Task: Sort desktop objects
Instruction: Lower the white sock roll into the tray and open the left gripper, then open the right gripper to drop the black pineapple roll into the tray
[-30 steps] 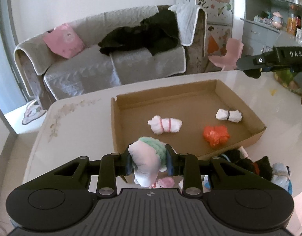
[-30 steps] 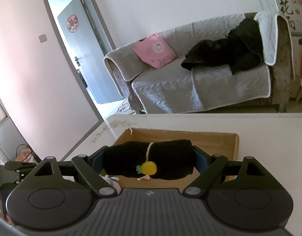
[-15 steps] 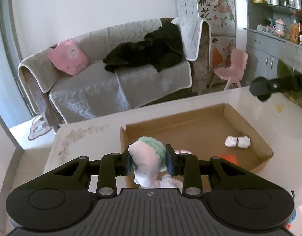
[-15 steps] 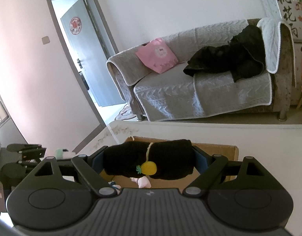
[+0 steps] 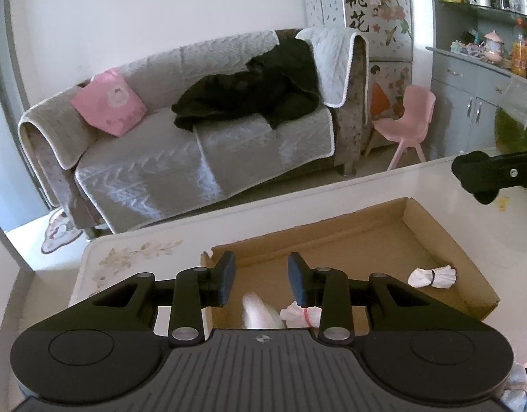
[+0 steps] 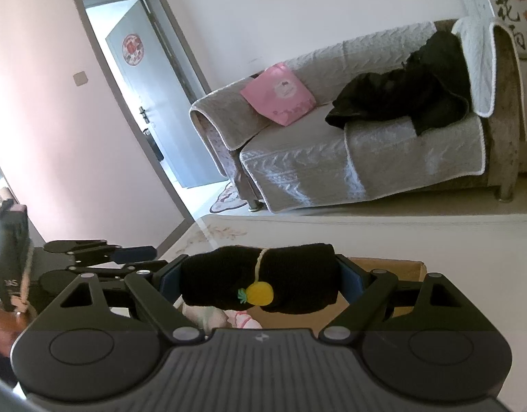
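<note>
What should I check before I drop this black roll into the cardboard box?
1. Right gripper shut on the black roll: ok.
2. Left gripper open and empty: ok.
3. Pale bundle lying in the cardboard box, below the left gripper: ok.
4. Bare box floor between that and the white bundle: ok.
5. Black roll fully over the box: cannot tell; the roll hides the near edge.
6. Left gripper clear of the drop path: cannot tell.
</note>
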